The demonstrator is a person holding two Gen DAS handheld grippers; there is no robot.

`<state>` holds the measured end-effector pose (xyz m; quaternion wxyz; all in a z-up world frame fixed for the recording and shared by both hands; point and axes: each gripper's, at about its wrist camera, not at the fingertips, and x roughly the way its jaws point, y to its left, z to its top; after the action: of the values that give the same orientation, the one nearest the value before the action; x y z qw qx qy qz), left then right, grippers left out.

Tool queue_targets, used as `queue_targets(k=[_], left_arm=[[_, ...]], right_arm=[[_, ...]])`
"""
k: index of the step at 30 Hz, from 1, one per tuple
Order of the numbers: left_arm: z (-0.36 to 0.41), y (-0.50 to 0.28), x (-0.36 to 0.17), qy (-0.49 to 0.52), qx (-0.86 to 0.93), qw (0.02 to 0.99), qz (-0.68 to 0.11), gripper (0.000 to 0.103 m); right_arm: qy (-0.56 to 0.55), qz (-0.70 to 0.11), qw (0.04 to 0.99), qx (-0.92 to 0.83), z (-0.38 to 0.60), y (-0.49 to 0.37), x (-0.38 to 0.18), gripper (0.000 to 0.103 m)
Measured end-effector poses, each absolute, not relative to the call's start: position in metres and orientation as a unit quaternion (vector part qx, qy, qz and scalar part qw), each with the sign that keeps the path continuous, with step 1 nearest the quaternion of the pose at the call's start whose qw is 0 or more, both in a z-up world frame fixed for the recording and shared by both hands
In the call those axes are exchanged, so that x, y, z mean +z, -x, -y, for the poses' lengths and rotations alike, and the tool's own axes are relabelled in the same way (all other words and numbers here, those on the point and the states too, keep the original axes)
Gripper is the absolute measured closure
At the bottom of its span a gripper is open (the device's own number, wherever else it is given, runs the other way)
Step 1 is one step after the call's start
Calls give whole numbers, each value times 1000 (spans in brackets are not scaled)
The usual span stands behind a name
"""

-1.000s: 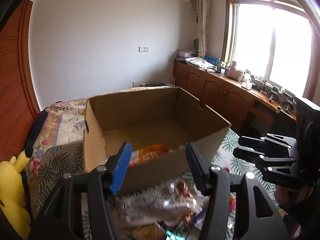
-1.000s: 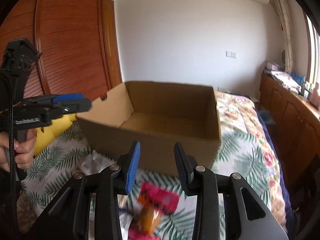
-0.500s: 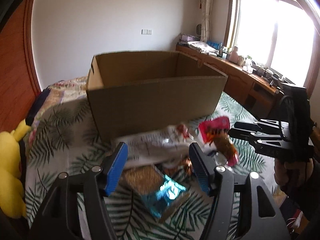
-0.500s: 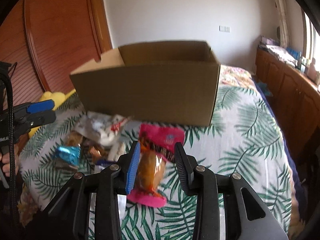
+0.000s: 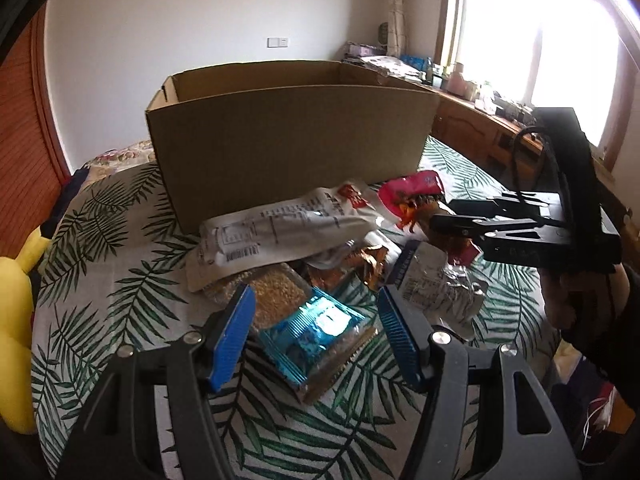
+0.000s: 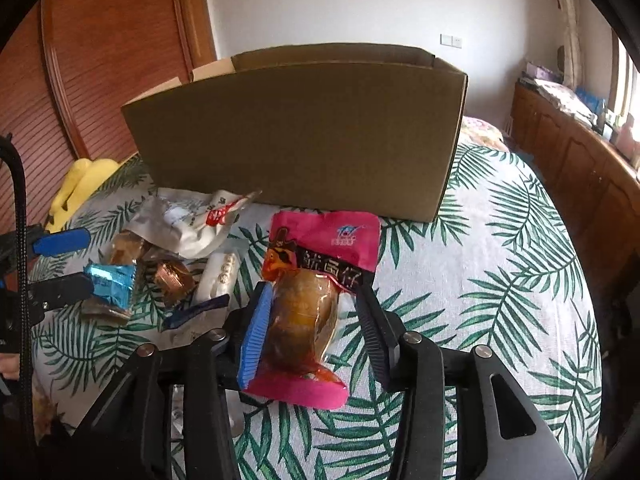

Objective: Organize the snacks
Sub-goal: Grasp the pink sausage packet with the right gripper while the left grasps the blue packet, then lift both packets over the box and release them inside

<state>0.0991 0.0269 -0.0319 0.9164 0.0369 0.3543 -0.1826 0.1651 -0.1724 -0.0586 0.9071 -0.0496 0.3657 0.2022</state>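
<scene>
1. Cardboard box (image 5: 288, 140): open-topped, standing on the palm-leaf bedspread (image 5: 120, 280). Its long near wall faces both cameras. In the right wrist view the box's right corner edge meets the cover with bare cloth to its right.

2. Snack pile: lies on the bedspread just in front of the box's near wall.
- White printed bag (image 5: 280, 232): topmost, its far end close to the box wall.
- Blue foil packet (image 5: 316, 328): nearest edge of the pile, lying over a clear pack of brown grain (image 5: 276, 296).
- Silver foil bag (image 5: 436, 284): right side of the pile.
- Pink sausage packet (image 6: 316, 276): right of the pile, its top edge near the box's base.

3. Left gripper (image 5: 316, 336): jaws apart, straddling the blue foil packet, with a gap showing on each side; pads press on nothing.

4. Right gripper (image 6: 316, 332): jaws opening. The pink sausage packet lies between them; the blue pad is against its left side, the dark pad stands clear of its right side.

5. Open room: wide bare cloth to the right of the pink packet; bare cloth left of the pile, up to a yellow plush toy (image 5: 16, 340) at the bedspread's left edge.

6. Surroundings: wooden cabinets (image 6: 580, 168) run along the right, beside the bed.
</scene>
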Motion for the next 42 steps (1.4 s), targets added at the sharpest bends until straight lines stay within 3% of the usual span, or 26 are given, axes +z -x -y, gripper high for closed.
queue_targets(k=[15,22,25,28,39,42], left_arm=[[-21,-107,-44,-66,-189,904,-379,43],[-25,-104,-45,-62,-191,903,-380,60],[-27,-101,-43,-55,-198,905,-374,73],[-28,-98,-42,-49,-204,904,-372,78],[-28,-97,-49,-48,-188,901,-388,75],[-32,-94,-47,-41,-194,903,-381,77]], right_arm=[[26,-401,893,201,177,-180,-70,52],[40,-401,894,195,172,-178,-71,51],[43,-401,894,193,169,-178,-71,51],[46,-400,895,192,167,-178,-72,51],[96,-398,894,182,155,-176,-73,52],[103,-397,892,190,156,-173,-73,60]])
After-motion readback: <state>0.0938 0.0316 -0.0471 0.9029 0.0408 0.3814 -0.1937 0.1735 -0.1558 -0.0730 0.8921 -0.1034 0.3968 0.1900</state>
